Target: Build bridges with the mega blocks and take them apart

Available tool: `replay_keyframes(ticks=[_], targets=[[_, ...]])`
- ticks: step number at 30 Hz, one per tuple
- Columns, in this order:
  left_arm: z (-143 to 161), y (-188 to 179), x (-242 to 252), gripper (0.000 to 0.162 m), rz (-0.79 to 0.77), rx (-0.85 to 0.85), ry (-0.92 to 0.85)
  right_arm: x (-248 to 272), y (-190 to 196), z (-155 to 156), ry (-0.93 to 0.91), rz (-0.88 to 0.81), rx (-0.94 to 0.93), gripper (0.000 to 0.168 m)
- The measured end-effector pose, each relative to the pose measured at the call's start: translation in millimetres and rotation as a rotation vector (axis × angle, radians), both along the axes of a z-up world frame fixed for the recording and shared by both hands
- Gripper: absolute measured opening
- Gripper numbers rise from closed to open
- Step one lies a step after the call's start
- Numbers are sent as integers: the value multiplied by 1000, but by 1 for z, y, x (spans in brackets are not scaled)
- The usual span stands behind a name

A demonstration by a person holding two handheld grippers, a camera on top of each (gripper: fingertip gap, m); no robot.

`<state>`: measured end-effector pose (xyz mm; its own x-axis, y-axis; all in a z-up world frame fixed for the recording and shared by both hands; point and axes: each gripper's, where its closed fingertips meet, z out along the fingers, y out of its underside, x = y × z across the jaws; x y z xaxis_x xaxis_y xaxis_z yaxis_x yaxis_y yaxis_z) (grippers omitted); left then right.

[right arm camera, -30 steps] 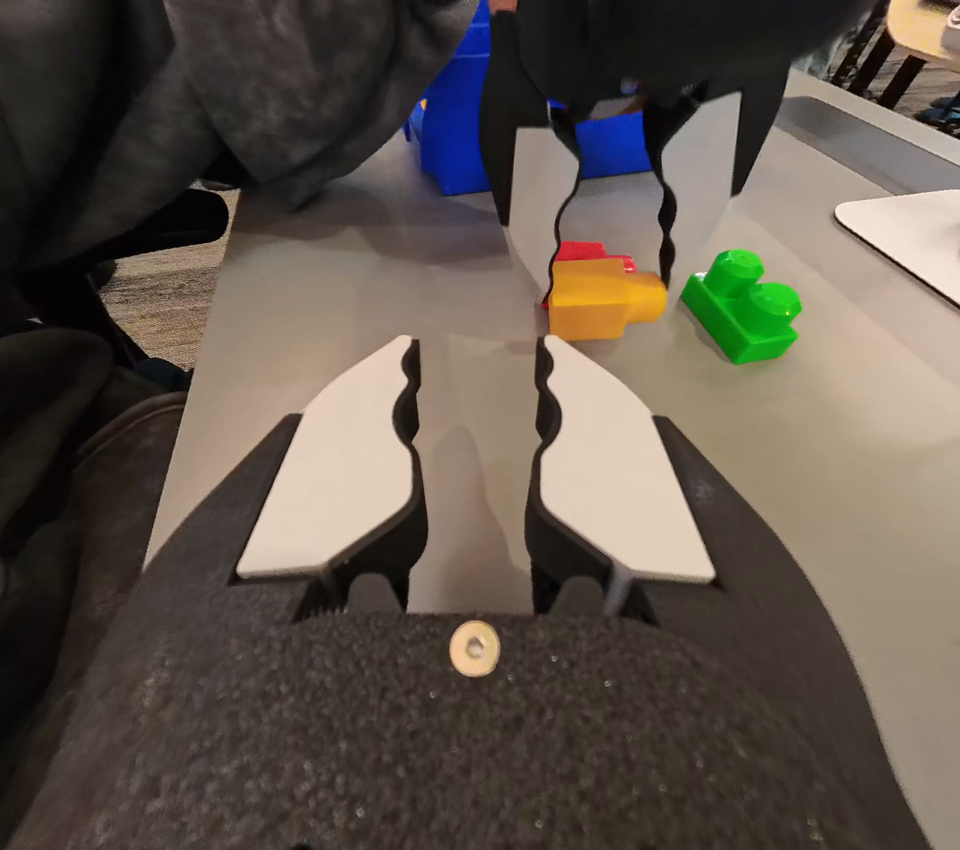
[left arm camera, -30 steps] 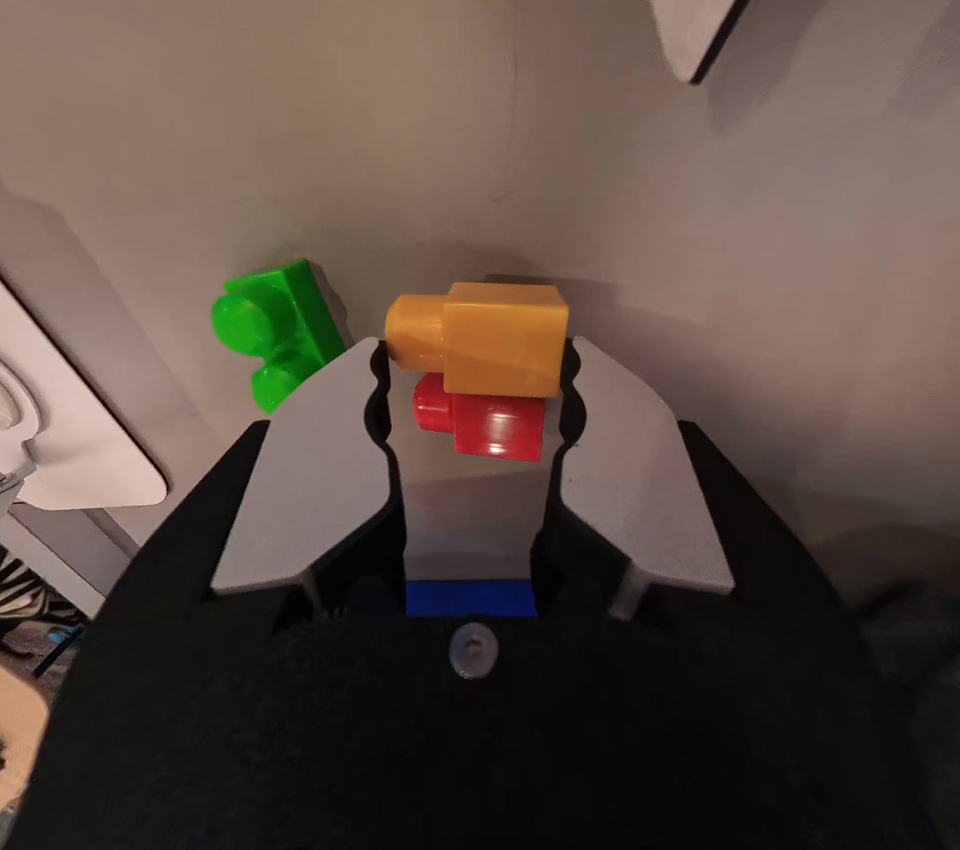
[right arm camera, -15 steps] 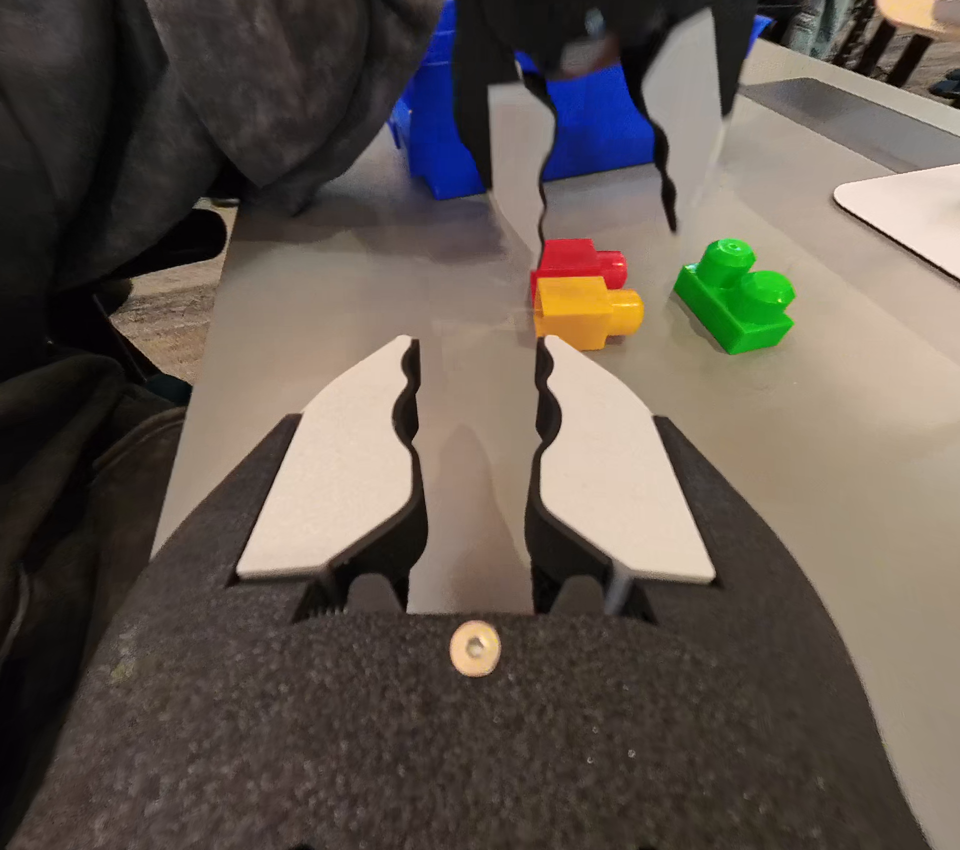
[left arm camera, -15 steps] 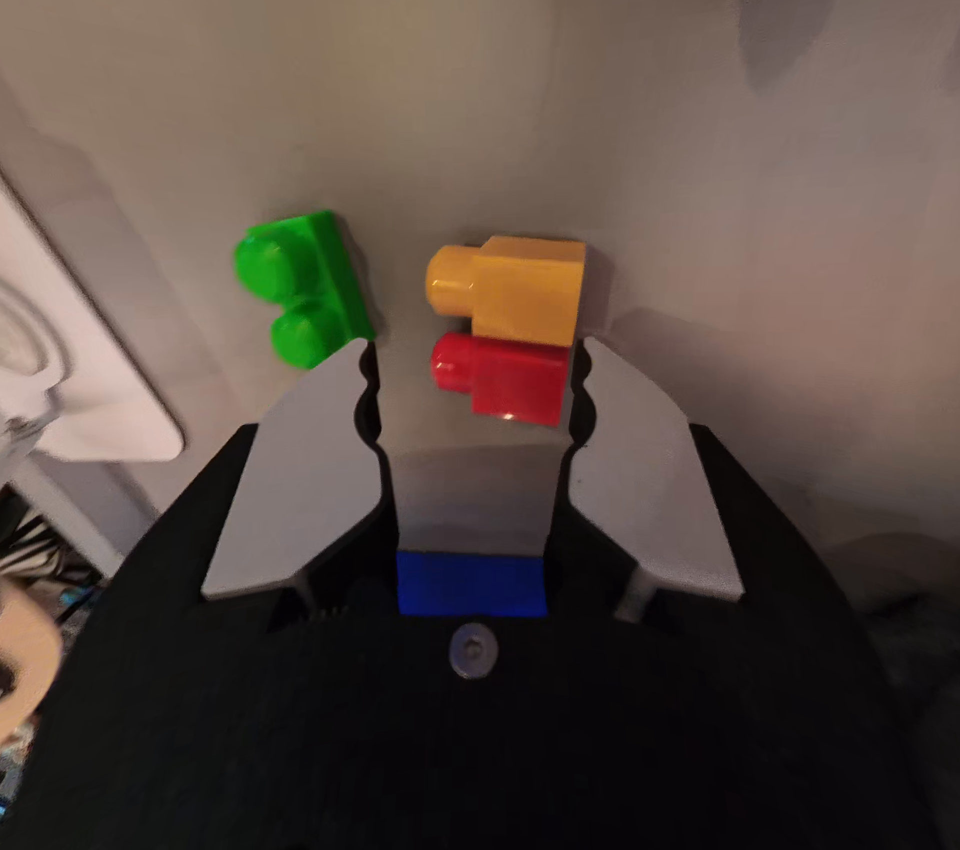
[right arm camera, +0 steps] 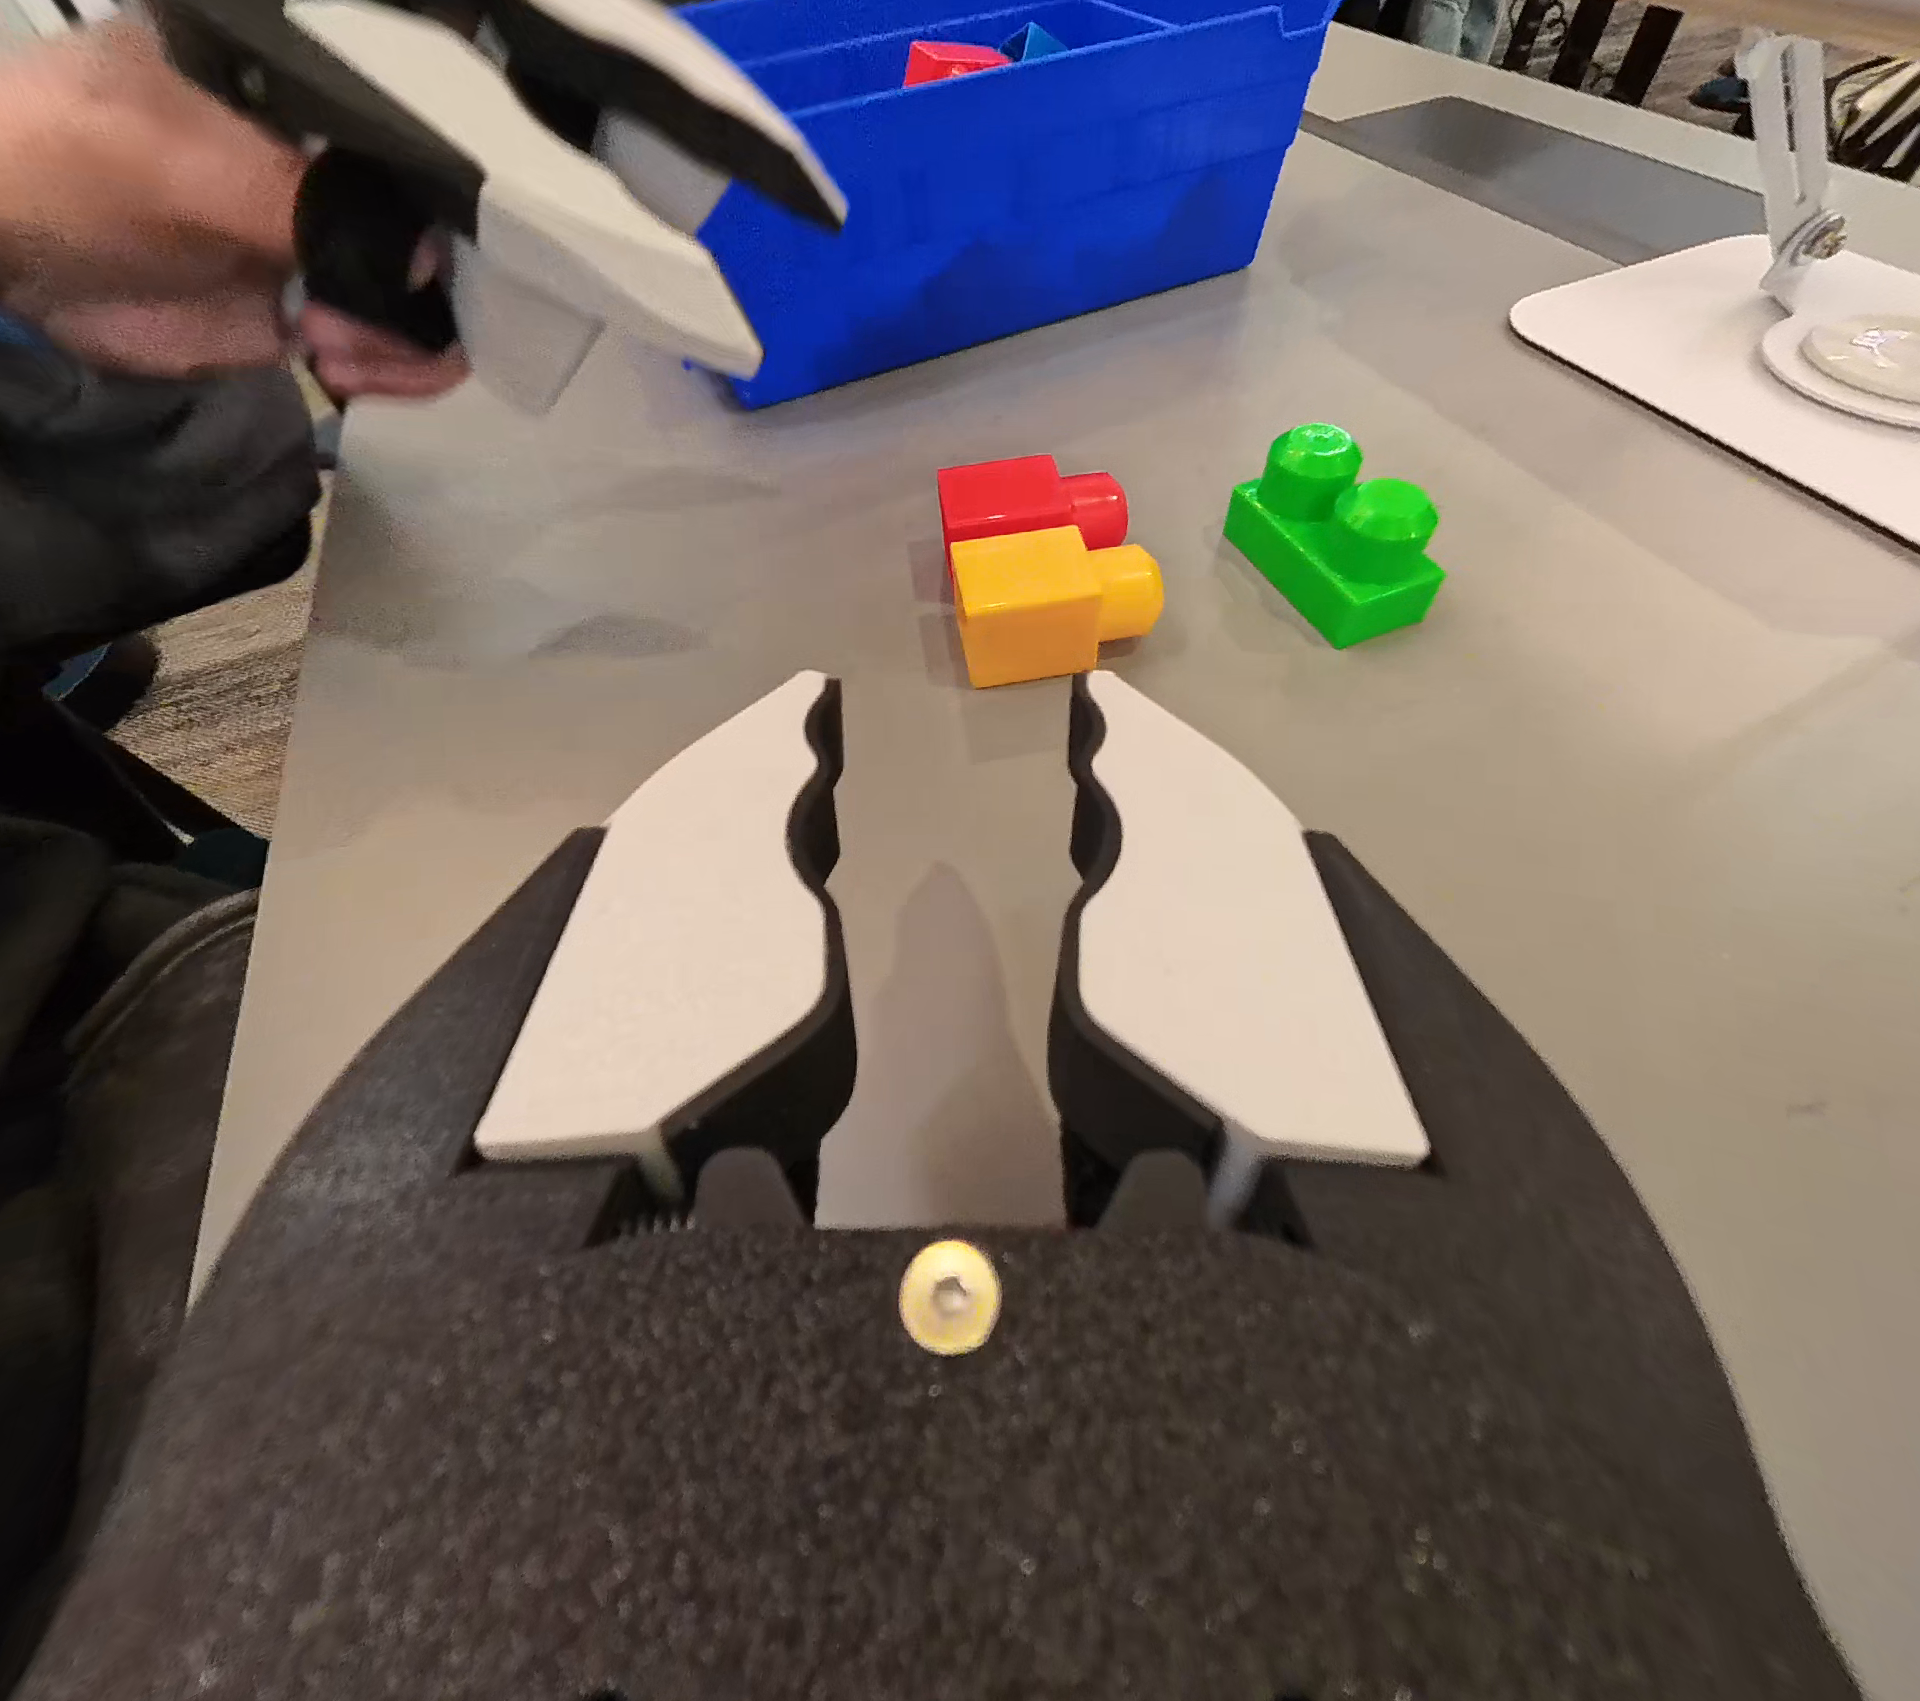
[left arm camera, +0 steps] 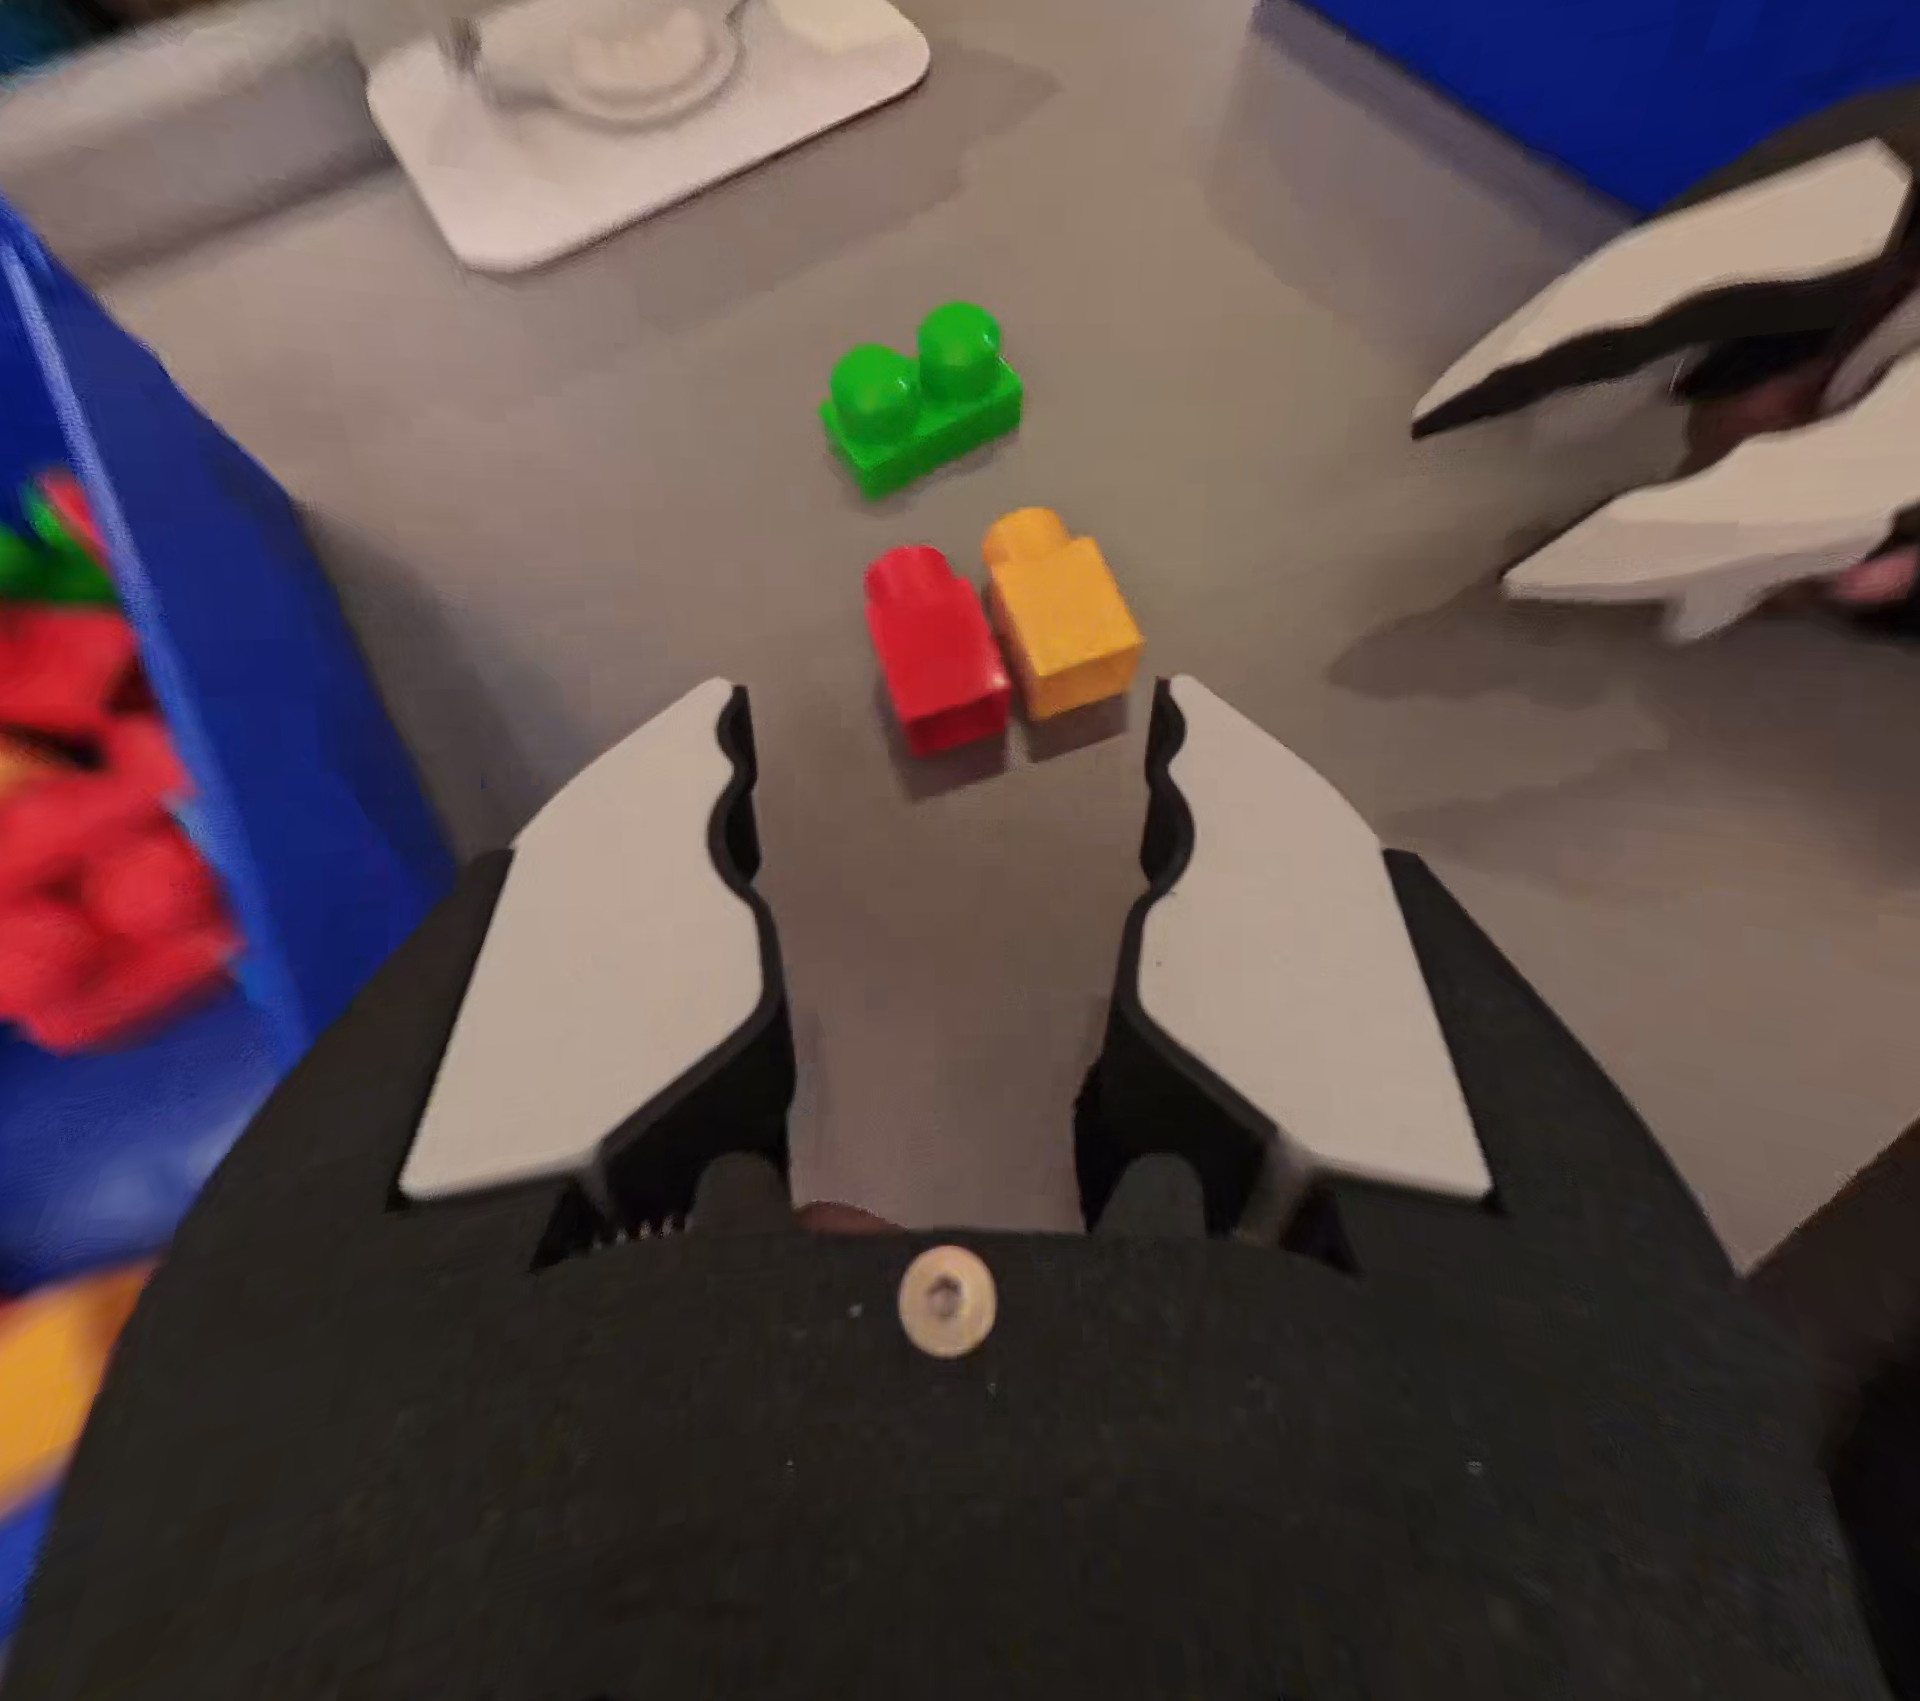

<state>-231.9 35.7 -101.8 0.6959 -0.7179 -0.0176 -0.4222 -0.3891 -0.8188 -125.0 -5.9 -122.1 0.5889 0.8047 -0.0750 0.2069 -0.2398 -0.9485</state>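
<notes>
No bridge stands; just ahead of the right tool [right arm camera: 951,695], gaping and empty, red block [right arm camera: 1003,498] touches orange block [right arm camera: 1029,602], both toppled; green block [right arm camera: 1335,539] lies apart; left tool [left arm camera: 945,695] gapes empty; building remains.

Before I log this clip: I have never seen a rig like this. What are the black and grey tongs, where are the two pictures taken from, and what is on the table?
There is no robot here. A person holds a pair of hand tongs in each hand, and a camera on each looks forward along its two fingers. One picture is from the left tongs, the other from the right tongs. Each view also shows the other tongs farther off. Both are open and hold nothing.

On the grey table lie a red block and a yellow block, side by side on their sides, and a green two-stud block standing apart. Behind them is a blue bin with more blocks inside, and a white stand base sits at the table's edge.
</notes>
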Motion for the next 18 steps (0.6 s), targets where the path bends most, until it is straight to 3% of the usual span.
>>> replay_keyframes(ticks=[2,5,8,18], targets=[[-13,-8,6,78,92,-45,-89,1,1,1,6,-7,1,42],[-30,-9,11,91,214,-44,-67,2,3,2,14,-17,-4,42],[-48,-5,20,92,277,-57,-51,4,3,4,22,-22,0,42],[-82,32,35,104,356,-96,106,6,3,6,35,-21,-15,42]])
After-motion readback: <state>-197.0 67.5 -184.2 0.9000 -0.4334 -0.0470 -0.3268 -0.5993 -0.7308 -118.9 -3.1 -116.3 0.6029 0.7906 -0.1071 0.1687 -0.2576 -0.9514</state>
